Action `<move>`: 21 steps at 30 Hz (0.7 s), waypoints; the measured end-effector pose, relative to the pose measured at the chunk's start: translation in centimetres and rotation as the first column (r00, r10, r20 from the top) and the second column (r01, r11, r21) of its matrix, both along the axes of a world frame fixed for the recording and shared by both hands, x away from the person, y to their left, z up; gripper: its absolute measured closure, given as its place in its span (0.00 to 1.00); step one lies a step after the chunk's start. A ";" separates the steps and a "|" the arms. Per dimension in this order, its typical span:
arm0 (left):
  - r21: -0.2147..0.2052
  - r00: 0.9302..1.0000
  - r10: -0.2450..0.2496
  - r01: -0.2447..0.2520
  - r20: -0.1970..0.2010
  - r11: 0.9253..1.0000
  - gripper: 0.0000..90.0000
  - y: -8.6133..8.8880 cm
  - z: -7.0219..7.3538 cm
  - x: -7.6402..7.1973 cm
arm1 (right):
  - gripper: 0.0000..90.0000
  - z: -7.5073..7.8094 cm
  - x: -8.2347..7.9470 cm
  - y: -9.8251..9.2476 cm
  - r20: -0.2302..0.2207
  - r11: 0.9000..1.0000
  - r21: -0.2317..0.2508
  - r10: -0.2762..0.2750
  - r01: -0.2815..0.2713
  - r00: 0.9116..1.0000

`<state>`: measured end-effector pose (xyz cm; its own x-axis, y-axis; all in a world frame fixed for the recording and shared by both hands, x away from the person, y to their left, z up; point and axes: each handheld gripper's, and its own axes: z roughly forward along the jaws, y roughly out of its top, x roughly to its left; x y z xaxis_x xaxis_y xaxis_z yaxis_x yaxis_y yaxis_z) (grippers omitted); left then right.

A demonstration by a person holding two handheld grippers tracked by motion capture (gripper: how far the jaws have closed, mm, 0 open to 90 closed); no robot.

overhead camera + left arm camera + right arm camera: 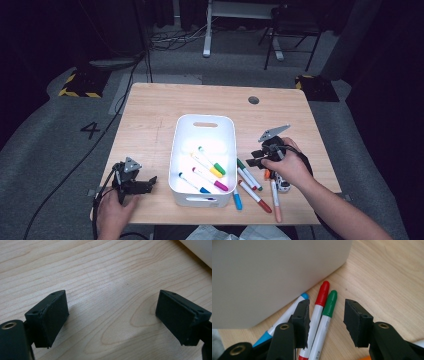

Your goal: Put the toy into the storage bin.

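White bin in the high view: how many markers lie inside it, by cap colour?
Inside the white bin:
green-capped marker: 1
yellow-capped marker: 1
magenta-capped marker: 1
blue-capped marker: 1
Total: 4

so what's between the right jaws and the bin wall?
In the right gripper view, the red marker and green marker lie between the open jaws; a blue marker lies alongside the bin, beyond the left jaw.

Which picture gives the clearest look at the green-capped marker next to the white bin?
The right gripper view: the green-capped marker lies close up between the open right gripper jaws, beside a red-capped marker. The high view shows it small.
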<state>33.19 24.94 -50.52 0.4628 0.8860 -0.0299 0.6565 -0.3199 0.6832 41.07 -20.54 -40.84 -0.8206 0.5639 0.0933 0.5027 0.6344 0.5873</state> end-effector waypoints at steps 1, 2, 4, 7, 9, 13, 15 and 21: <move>0.001 1.000 0.000 0.000 0.001 1.000 0.13 0.0 0.0 0.0 | 0.62 -0.2 0.0 0.0 -0.009 1.000 -0.004 -0.005 0.005 1.000; 0.000 1.000 0.000 0.000 0.000 1.000 0.13 0.0 0.0 0.0 | 0.62 -0.6 0.0 -0.1 -0.011 1.000 -0.006 -0.003 0.003 1.000; 0.001 1.000 0.000 0.000 0.001 1.000 0.13 0.0 0.0 0.0 | 0.63 -1.1 -0.1 -0.2 -0.014 1.000 -0.017 -0.008 0.008 1.000; 0.000 1.000 0.000 0.000 0.000 1.000 0.13 0.0 0.0 0.0 | 0.63 -2.0 -0.1 -0.2 -0.019 1.000 -0.027 -0.005 0.005 1.000; 0.001 1.000 0.000 0.000 0.001 1.000 0.13 0.0 0.0 0.0 | 0.63 -2.6 -0.2 -0.2 -0.029 1.000 -0.030 -0.004 0.003 1.000; 0.000 1.000 0.000 0.000 0.000 1.000 0.13 0.0 0.0 0.0 | 0.63 -3.7 -0.2 -0.1 -0.032 0.999 -0.043 -0.004 0.003 0.999; 0.000 1.000 0.000 0.000 0.000 1.000 0.13 0.0 0.0 0.0 | 0.63 -4.2 -0.2 -0.1 -0.037 0.999 -0.038 0.000 -0.002 0.999; 0.001 1.000 0.000 0.000 0.001 1.000 0.13 0.0 0.0 0.0 | 0.64 -5.2 -0.1 -0.1 -0.054 0.999 -0.045 -0.002 -0.001 0.999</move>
<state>33.19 24.94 -50.51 0.4624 0.8862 -0.0289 0.6562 -0.3201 0.6833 40.92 -20.69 -46.00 -0.8149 0.5687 0.1121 0.5331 0.6592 0.5304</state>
